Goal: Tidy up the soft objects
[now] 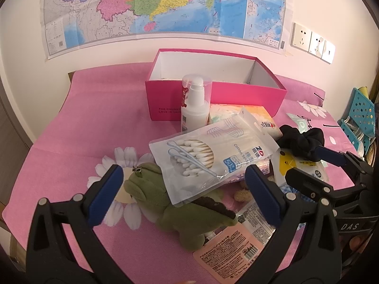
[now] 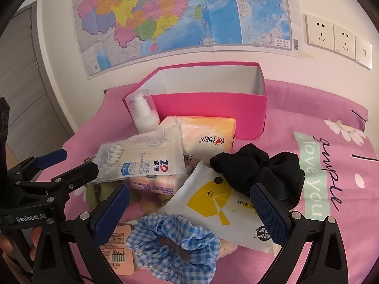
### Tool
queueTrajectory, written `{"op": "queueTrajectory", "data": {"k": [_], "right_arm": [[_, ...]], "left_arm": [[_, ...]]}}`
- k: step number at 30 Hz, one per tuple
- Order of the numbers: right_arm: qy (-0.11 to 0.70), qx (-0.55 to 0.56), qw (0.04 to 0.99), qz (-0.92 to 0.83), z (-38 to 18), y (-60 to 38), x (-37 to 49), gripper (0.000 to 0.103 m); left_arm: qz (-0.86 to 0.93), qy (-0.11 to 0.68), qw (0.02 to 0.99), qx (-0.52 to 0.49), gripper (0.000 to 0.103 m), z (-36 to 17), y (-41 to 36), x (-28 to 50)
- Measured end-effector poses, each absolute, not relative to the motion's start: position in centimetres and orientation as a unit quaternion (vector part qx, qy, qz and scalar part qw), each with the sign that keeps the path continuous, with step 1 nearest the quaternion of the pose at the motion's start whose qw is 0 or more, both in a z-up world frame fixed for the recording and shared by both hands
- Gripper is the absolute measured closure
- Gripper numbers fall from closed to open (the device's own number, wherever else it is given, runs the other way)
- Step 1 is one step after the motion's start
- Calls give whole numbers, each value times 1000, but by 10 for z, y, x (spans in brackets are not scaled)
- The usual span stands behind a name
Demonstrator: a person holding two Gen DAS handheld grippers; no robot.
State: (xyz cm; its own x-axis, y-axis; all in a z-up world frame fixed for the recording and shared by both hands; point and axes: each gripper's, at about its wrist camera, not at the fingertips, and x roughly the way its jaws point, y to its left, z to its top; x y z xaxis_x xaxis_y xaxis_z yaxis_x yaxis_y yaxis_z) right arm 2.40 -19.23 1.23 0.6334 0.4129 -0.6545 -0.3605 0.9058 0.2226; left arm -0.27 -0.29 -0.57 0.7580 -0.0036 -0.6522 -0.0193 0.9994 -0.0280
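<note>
While both tools hover over the pile with nothing between their pads, the left gripper (image 1: 184, 189) stands wide apart above the green plush toy (image 1: 175, 210), and the right gripper (image 2: 189, 215) stands equally apart, framing the blue gingham scrunchie (image 2: 175, 243) and the white wet-wipes pack (image 2: 227, 203). The bag of cotton swabs (image 1: 210, 156) lies tilted across the plush toy's back, covering part of it. The wet-wipes pack overlaps the scrunchie's upper edge. A black scrunchie (image 2: 258, 172) rests on the far right corner of that pack, touching the right gripper's right pad in the view. Behind the swabs bag sits a tissue pack (image 2: 206, 135), and just beside it, to the left, a white pump bottle (image 1: 194, 104) stands upright. Both are directly in front of the open pink box (image 1: 213, 90), whose visible interior is white. A peach sachet (image 1: 229, 248) lies flat near the plush toy. Everything sits on the pink flowered cloth (image 1: 94, 123) covering the worktop. Wall map (image 1: 165, 7) and sockets (image 2: 338, 37) behind.
</note>
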Motion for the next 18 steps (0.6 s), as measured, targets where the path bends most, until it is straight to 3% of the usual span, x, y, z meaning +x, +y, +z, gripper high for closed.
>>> {"op": "queueTrajectory", "data": {"k": [18], "right_arm": [[374, 40, 900, 222, 12, -192, 28, 0]], "left_arm": [[3, 350, 937, -18, 1, -7, -3, -2]]}}
